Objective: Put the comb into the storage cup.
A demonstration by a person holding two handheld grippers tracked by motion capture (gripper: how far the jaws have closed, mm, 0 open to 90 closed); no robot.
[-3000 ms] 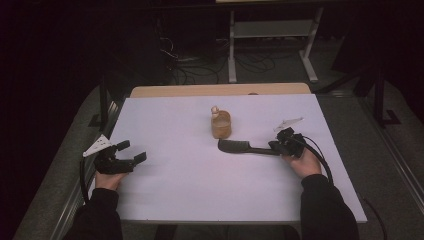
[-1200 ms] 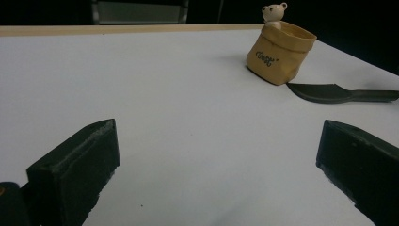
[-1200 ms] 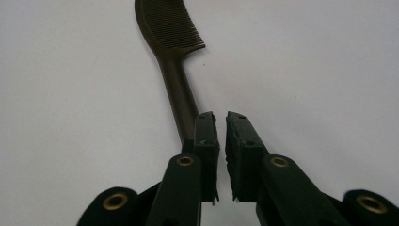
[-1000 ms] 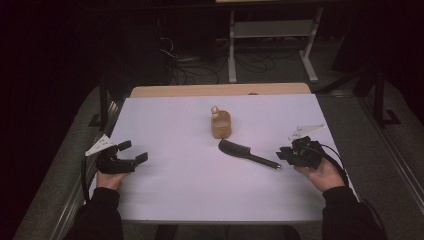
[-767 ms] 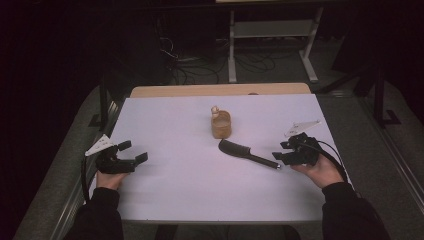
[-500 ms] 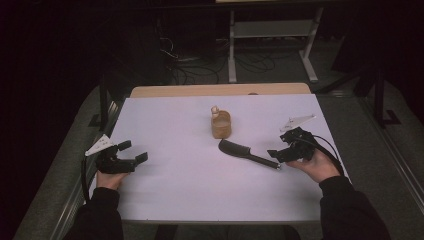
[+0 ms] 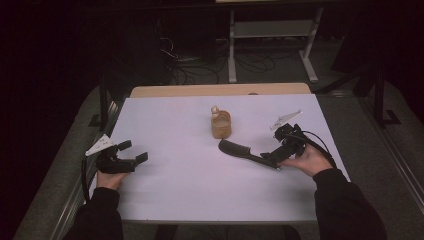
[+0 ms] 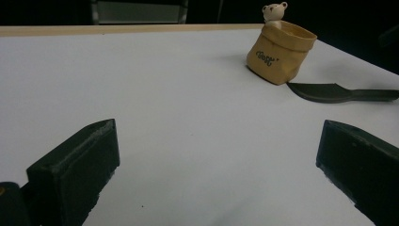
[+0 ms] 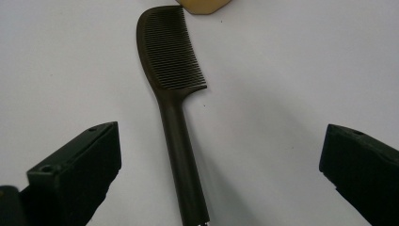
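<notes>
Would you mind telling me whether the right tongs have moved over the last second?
Yes. The right tongs have shifted left toward the comb, closing on its handle end, their jaws just opened wide around it.

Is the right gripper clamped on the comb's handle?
No, the right gripper stands wide open, and the comb lies on the table between its jaws, untouched.

A white, flat tabletop (image 7: pixel 175 190) with a pale wooden strip along its far edge carries a black plastic comb (image 7: pixel 245 152) lying flat and, just beyond it, a small tan sack-shaped holder (image 7: pixel 221 124) standing upright.
</notes>
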